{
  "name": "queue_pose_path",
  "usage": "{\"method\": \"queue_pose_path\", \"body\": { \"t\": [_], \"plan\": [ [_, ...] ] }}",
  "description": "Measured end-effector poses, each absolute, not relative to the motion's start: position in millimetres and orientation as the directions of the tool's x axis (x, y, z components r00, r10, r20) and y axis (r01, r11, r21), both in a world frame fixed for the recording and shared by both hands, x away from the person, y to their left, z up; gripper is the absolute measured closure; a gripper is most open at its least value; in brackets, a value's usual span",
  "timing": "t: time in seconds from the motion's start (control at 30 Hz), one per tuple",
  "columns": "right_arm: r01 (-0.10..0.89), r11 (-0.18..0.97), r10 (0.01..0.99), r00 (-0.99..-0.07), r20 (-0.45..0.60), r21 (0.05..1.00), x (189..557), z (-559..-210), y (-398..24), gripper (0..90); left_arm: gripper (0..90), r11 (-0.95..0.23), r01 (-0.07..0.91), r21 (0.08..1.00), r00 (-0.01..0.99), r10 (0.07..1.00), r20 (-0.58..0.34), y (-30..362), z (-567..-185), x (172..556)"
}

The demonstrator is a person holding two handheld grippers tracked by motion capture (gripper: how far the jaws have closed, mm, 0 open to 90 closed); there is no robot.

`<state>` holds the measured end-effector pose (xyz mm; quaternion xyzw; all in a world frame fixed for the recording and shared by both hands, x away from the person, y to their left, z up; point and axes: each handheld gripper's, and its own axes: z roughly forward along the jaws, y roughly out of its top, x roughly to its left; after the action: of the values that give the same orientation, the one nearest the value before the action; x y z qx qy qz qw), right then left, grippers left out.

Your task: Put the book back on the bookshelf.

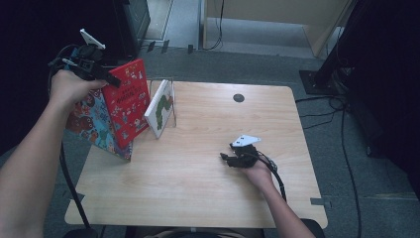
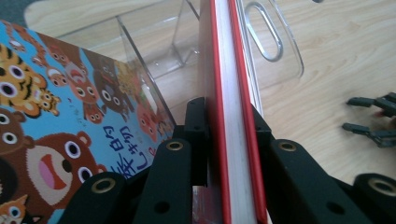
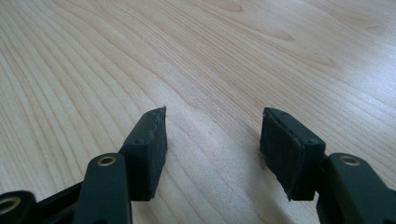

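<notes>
My left gripper (image 1: 110,78) is at the table's far left, shut on the top edge of a red picture book (image 1: 128,101) that stands upright. In the left gripper view both black pads press the red covers of that red book (image 2: 236,93), with the white page block between them. A blue book with cartoon animals (image 1: 96,126) stands against the red one on its left, also seen as the blue book (image 2: 56,107). My right gripper (image 1: 226,151) rests low on the table at centre right, open, with bare wood between its pads (image 3: 212,140).
A white book with a green caterpillar (image 1: 161,106) leans in a clear acrylic stand (image 2: 275,51) just right of the red book. The wooden table (image 1: 198,188) has a dark round grommet (image 1: 238,97) at the back. Cables trail over the grey floor on the right.
</notes>
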<state>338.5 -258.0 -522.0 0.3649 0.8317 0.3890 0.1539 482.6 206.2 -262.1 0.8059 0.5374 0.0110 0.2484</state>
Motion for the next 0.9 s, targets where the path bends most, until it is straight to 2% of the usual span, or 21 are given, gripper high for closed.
{"method": "queue_pose_path", "body": {
  "t": [0.5, 0.9],
  "plan": [
    [0.487, 0.43, 0.728, -0.686, 0.028, 0.76, 338.4, -522.0, -257.9, 41.4, 76.3, -0.354, 0.878, 0.322, 0.44, 0.862, -0.253, 202.1, -267.1, 485.5],
    [0.488, 0.431, 0.727, -0.686, 0.028, 0.759, 338.4, -522.0, -258.0, 41.4, 75.7, -0.34, 0.899, 0.275, 0.415, 0.861, -0.293, 202.3, -268.7, 488.2]
  ]
}}
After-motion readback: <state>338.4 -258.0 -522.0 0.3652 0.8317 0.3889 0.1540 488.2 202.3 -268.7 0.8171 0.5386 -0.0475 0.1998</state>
